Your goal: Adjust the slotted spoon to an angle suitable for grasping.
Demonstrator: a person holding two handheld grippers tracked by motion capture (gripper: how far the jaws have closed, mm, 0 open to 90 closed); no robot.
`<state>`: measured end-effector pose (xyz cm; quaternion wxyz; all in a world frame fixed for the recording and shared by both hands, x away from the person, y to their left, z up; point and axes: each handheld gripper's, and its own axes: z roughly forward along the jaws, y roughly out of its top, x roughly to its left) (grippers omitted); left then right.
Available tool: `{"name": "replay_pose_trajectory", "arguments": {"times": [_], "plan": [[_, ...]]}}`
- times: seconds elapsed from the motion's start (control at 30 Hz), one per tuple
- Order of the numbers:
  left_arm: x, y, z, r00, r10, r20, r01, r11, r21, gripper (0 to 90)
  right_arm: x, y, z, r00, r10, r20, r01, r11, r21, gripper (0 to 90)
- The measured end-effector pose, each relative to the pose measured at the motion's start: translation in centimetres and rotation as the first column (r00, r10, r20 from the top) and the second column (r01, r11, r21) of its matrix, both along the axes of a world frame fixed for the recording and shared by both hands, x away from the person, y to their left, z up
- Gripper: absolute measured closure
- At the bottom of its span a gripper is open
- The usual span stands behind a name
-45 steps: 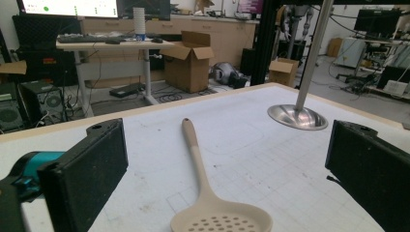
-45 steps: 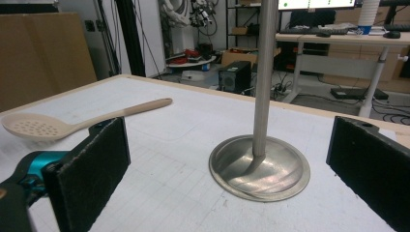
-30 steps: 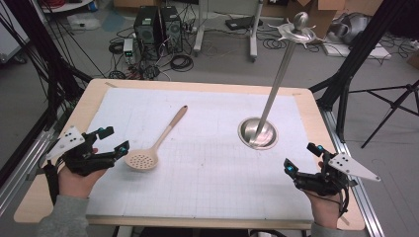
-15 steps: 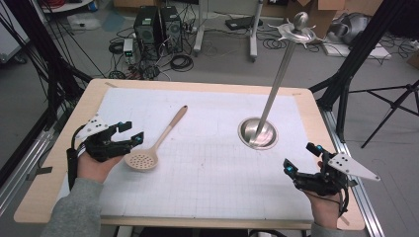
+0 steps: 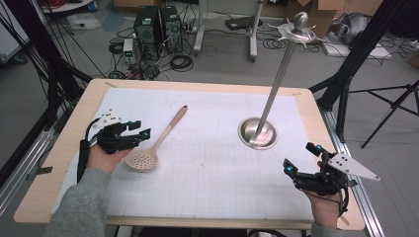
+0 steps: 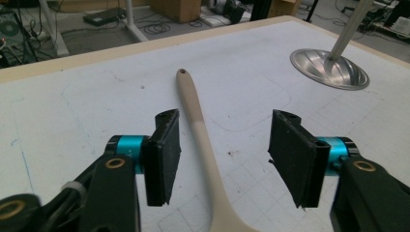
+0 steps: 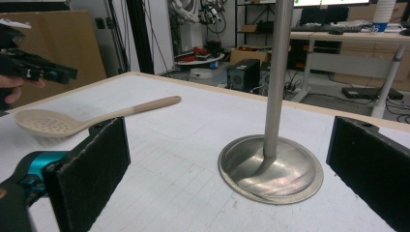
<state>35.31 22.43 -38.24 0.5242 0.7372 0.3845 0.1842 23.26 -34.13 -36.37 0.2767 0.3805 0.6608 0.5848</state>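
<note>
The left gripper (image 5: 141,134) has moved forward and to the right since one second ago, and now it stands over the slotted spoon (image 5: 157,140). Its jaws are spread wide, one on each side of the beige handle in the left gripper view, and they do not touch it. The left hand (image 5: 106,153) holds it low, palm side up, with the grey sleeve (image 5: 79,207) coming from the bottom edge.

The right gripper (image 5: 302,163) has stayed at the near right corner of the counter (image 5: 59,163), released, jaws wide apart, held by the right hand (image 5: 326,210).

The spoon lies flat on the white mat (image 5: 212,173), its perforated bowl toward the person. The metal stand (image 5: 258,132), a round base with a tall pole, is on the right half. The high view shows the ornament on top of the pole; the right gripper view cuts it off but shows the spoon bowl's holes (image 7: 46,126) from the side.
</note>
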Motion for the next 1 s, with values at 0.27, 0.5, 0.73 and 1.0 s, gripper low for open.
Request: {"name": "replay_pose_trajectory", "arguments": {"times": [0.27, 0.5, 0.73, 1.0], "plan": [[2.1, -0.6, 0.0, 0.9990, 0.000, -0.046, 0.002, 0.9988, 0.048, 76.9, 0.1, -0.1, -0.1, 1.0000, 0.006, -0.002, -0.006, 1.000, 0.003, 0.9], [3.4, -1.6, -0.6, 0.9981, -0.051, -0.035, 0.055, 0.9894, 0.134, 89.6, 0.1, -0.4, -0.1, 1.0000, 0.004, 0.002, -0.004, 1.000, 0.010, 0.9], [6.0, -2.9, -2.3, 0.9963, -0.039, -0.076, 0.052, 0.9819, 0.182, 89.7, 0.1, -0.7, -0.2, 1.0000, 0.005, -0.001, -0.005, 1.000, 0.017, 0.9], [7.5, -3.5, -3.3, 0.9897, -0.036, -0.139, 0.062, 0.9797, 0.190, 89.7, 0.1, -1.2, -0.3, 1.0000, 0.007, -0.006, -0.007, 1.000, 0.030, 0.9]]}}
